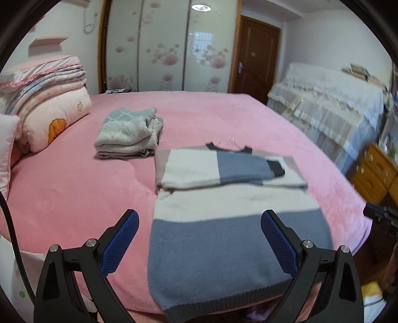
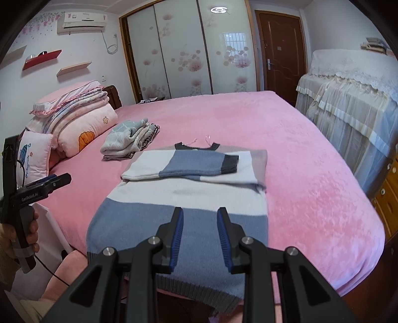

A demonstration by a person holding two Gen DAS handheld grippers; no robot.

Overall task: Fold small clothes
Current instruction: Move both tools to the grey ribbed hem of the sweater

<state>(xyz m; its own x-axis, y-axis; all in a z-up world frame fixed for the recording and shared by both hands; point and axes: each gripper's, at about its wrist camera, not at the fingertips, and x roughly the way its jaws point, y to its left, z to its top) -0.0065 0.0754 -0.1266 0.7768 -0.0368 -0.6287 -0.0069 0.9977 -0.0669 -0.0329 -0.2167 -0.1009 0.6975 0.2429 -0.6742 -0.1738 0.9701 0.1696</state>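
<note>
- Reading labels first: the only legible writing I found was "GenRobot.AI" on the body of the left gripper [image 2: 56, 182], seen side-on in the right wrist view. Script on the small pink cushion [image 2: 31, 154] was too small for me to read.
- Sweater [image 1: 223, 238] lay flat on the pink bedspread [image 1: 74, 193], hem hanging over the near edge, sleeves folded across the chest, collar at the far end.
- Left gripper [image 1: 200, 233]: jaws stood wide apart, nothing between the pads; one finger over bare bedspread, the other over the sweater's blue band.
- Right gripper [image 2: 200, 236]: jaws narrowly apart above the blue band, not clamped on the knit.
- Folded clothes pile [image 1: 129, 134] sat beyond the sweater, near the stacked quilts [image 1: 49, 99].
- Right wrist view alone showed a hand [image 2: 32, 233] on the left gripper's handle, an air conditioner [image 2: 82, 22] and a red wall shelf [image 2: 41, 59].
- Left wrist view alone showed a wooden drawer unit [image 1: 375, 171] clearly and a dark piece of the right gripper [image 1: 380, 213] at the frame's edge.
</note>
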